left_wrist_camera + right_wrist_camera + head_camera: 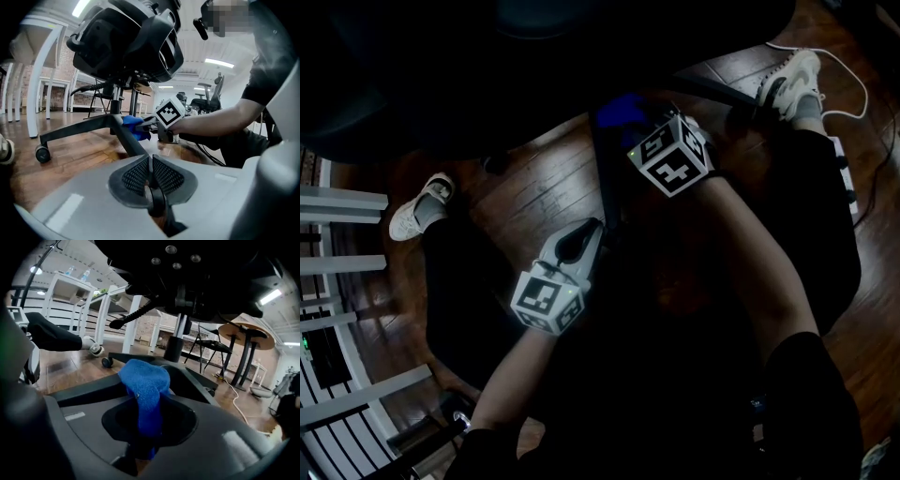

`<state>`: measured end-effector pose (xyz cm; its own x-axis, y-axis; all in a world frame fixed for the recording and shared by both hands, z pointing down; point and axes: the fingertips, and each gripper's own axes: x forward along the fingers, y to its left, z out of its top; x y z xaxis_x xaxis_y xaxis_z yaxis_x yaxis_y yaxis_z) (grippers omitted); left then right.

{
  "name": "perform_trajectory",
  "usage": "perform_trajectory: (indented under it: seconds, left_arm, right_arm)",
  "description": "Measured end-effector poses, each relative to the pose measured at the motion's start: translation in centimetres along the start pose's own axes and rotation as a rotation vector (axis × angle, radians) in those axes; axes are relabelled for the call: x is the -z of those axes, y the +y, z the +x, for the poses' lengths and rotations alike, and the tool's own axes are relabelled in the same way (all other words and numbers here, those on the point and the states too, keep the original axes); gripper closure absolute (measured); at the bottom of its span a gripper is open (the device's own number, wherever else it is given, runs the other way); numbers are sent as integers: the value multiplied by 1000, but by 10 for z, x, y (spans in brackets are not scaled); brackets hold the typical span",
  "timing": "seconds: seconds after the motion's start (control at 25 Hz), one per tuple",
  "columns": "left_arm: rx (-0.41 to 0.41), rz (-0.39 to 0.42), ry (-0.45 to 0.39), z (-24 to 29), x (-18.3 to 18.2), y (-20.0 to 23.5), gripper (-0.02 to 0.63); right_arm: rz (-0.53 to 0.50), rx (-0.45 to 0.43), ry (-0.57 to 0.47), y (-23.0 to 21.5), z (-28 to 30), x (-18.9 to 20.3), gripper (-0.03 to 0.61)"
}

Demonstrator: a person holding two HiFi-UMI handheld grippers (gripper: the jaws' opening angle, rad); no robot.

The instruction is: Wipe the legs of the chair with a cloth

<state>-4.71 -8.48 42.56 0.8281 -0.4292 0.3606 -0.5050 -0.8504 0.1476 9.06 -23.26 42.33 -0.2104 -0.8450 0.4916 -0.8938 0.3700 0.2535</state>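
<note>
A black office chair (126,42) stands over me, its star base spreading across the wooden floor. My right gripper (146,416) is shut on a blue cloth (144,385) whose bunched end lies against a chair leg (89,387) close to the central column (174,348). In the left gripper view the same cloth (134,126) sits on the leg (124,136) beside the right gripper's marker cube (168,111). My left gripper (150,171) is shut on nothing and hangs a short way before that leg. In the dim head view both cubes show, left (546,298) and right (672,155).
A caster (42,153) ends the leg reaching left. The person's shoes (420,208) (792,80) rest on the floor either side. A white cable (858,89) and power strip (847,178) lie at the right. White table legs (40,70) and other chairs (213,96) stand behind.
</note>
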Motion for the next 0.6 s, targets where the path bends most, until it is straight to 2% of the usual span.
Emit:
perform_trajectory:
  seconds: [0.16, 0.4, 0.52, 0.6]
  left_arm:
    - [-15, -26, 5, 4, 3, 0, 586]
    - [-13, -38, -3, 8, 4, 5, 586]
    - [-11, -48, -18, 9, 2, 3, 586]
    - [-12, -41, -29, 9, 1, 2, 586]
  right_arm:
    - [-114, -85, 2, 25, 13, 2, 494]
    - [-287, -236, 36, 61, -7, 26, 492]
    - [-377, -264, 69, 82, -16, 42, 492]
    - [-399, -266, 81, 93, -22, 48, 492]
